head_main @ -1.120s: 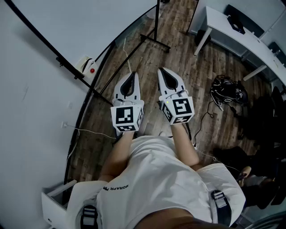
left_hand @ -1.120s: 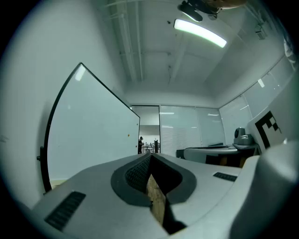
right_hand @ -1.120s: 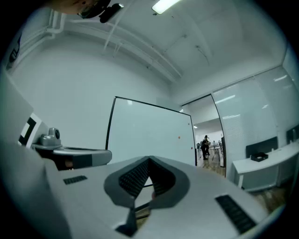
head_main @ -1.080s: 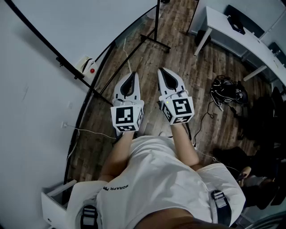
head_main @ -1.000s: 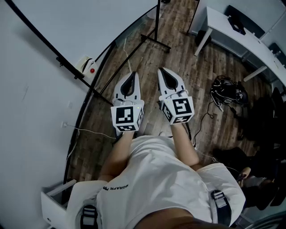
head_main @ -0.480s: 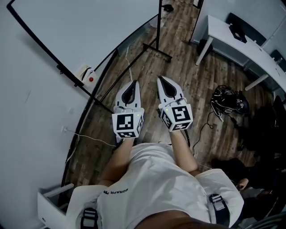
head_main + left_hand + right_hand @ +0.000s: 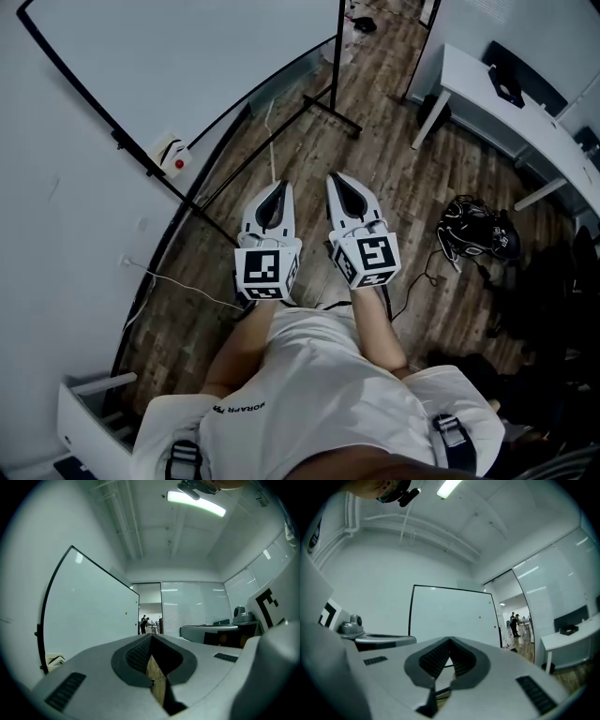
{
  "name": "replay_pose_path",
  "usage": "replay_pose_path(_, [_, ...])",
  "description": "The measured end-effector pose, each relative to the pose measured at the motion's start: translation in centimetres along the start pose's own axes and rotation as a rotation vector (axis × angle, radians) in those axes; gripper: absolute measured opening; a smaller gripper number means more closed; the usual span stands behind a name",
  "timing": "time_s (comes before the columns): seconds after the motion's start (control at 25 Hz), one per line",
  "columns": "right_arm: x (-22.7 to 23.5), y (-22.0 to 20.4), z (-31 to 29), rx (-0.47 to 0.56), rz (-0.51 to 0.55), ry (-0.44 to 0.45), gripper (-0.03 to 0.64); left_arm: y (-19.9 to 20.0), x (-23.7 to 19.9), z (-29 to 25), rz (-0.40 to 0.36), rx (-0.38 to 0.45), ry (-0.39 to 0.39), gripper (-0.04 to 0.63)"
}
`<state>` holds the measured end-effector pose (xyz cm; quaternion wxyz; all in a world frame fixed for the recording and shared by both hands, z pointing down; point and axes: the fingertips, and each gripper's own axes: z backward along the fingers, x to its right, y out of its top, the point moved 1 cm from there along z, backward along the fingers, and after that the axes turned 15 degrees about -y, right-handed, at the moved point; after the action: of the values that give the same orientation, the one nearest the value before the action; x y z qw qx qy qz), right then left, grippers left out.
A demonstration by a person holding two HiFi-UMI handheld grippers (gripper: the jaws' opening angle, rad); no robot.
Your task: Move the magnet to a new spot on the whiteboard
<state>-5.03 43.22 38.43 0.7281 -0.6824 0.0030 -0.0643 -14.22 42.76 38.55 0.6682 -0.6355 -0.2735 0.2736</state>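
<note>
The whiteboard (image 7: pixel 169 56) with its black frame stands at the upper left of the head view, and it shows in both gripper views (image 7: pixel 89 611) (image 7: pixel 450 616). A small red magnet (image 7: pixel 125 613) sticks on it; in the right gripper view it shows as an orange dot (image 7: pixel 479 617), with a second dot (image 7: pixel 494 626) lower right of it. My left gripper (image 7: pixel 280 184) (image 7: pixel 151 635) and right gripper (image 7: pixel 334 175) (image 7: pixel 450 640) are held side by side over the wooden floor, well short of the board. Both are shut with nothing between their tips.
A white and red object (image 7: pixel 169 152) sits at the board's lower rail. The board stand's black foot (image 7: pixel 328 98) lies ahead on the floor. A white desk (image 7: pixel 506 103) stands at the right, a black bundle with cables (image 7: pixel 478 230) below it. A white box (image 7: pixel 84 431) sits bottom left.
The head view has tilted so more of the whiteboard shows and the grippers sit lower in the picture. Both grippers stay shut and side by side.
</note>
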Motion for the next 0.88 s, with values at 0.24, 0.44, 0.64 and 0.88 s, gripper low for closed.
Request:
replay_pose_path(0.24, [1.4, -1.3, -1.6, -0.025, -0.011, 0.018, 0.006, -1.0, 0.0, -2.2, 0.001, -0.016, -0.002, 0.0])
replay_pose_path(0.44, [3.1, -1.7, -5.1, -0.024, 0.007, 0.005, 0.006, -1.7, -2.0, -6.5, 0.016, -0.008, -0.018, 0.0])
replay_pose_path(0.64, [5.7, -2.1, -11.6, -0.02, 0.003, -0.003, 0.006, -2.1, -5.7, -12.8, 0.024, 0.026, -0.029, 0.0])
replay_pose_path(0.88, [7.3, -1.4, -22.4, -0.006, 0.018, 0.0, 0.006, -1.7, -12.5, -20.5, 0.014, 0.027, -0.026, 0.0])
